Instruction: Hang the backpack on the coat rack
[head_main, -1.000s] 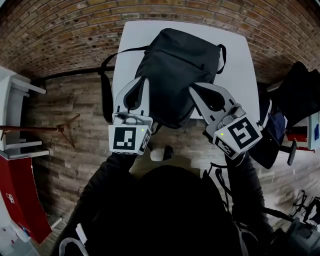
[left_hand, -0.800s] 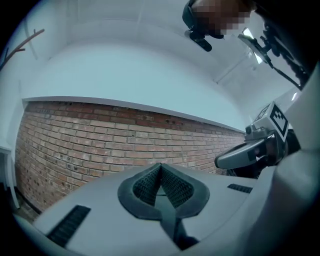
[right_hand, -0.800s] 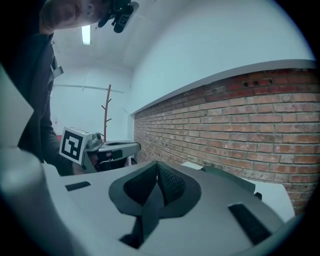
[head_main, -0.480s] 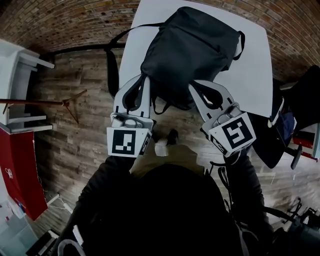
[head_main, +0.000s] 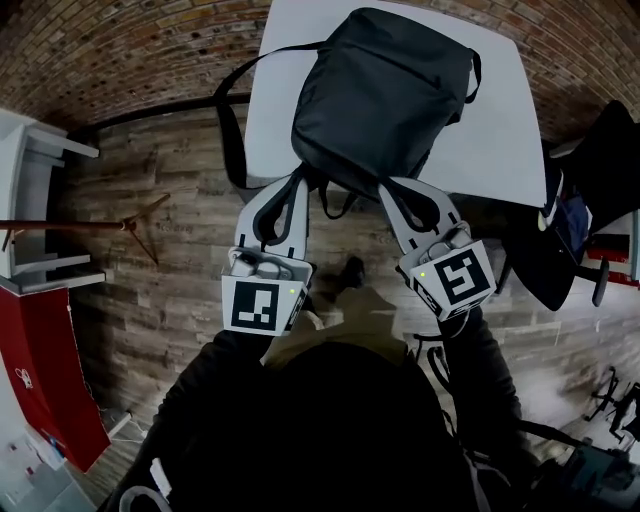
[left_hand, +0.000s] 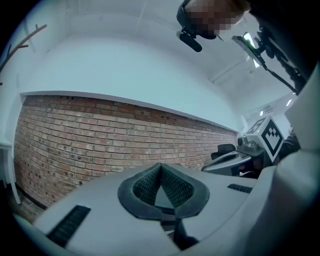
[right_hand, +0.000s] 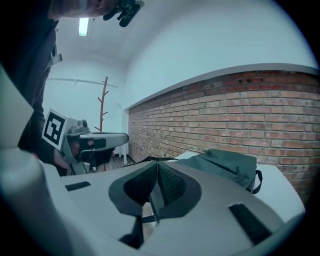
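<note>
Both claws are clenched on nothing. The left gripper (left_hand: 160, 167) has its pads pressed tip to tip, with only the brick wall (left_hand: 95, 140) ahead of it. The right gripper (right_hand: 157, 165) is closed the same way, nothing caught in it. The person holds them side by side just short of the table (head_main: 495, 150) edge, tips pointing at the backpack (head_main: 385, 90). It lies flat on the white top just beyond them, its near end poking over the edge. A small black loop (head_main: 335, 203) on the pack dangles between the two claws; whether it touches either I can't tell. From the right claw the pack sits ahead and a little to the right. A strap (head_main: 228, 130) droops off the table's side beyond the left claw. The coat rack (right_hand: 103, 102) stands well apart, far off to the right claw's left, in the corner where the brick ends.
</note>
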